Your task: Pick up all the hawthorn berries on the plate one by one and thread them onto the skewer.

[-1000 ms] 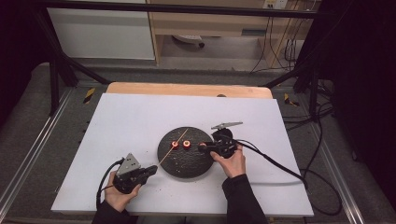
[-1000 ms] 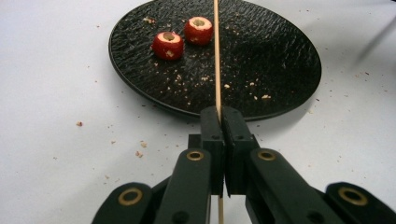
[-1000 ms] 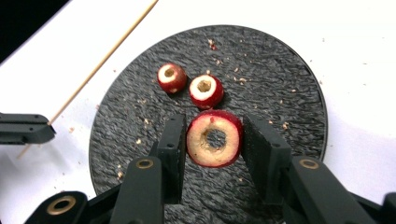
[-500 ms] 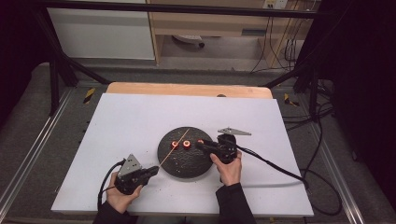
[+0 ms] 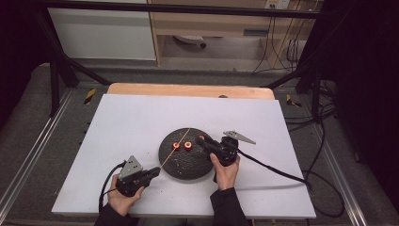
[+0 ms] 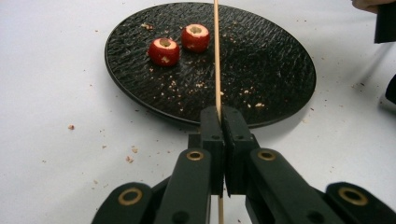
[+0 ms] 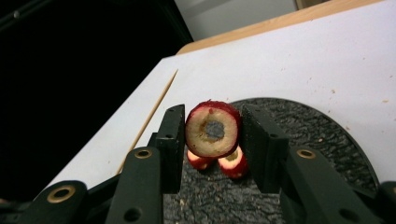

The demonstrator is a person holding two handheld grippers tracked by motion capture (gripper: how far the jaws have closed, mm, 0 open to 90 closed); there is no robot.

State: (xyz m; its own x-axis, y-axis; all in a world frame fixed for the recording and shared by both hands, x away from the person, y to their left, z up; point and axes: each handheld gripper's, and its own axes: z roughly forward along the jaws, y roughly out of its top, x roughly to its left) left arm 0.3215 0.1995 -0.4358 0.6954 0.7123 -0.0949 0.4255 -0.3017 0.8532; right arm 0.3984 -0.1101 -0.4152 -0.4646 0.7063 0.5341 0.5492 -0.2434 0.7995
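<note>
The wooden skewer [image 6: 217, 56] runs in a straight line from your left gripper [image 6: 223, 116] up and away over the black plate [image 6: 280, 70], its long axis slanting from near-left to far-right across the table, its far tip past the plate's far rim. Your left gripper's jaws are pressed together on its near end, just off the plate's near-left rim. Two red cored fruit pieces [image 6: 180, 44] lie side by side on the plate's far half, just left of the skewer. Your right gripper [image 7: 212, 133] clamps a third fruit piece [image 7: 212, 130], its cored face turned toward the camera, held above the plate's right side [image 5: 201, 139]. The white table [image 5: 117, 122] carries scattered crumbs.
</note>
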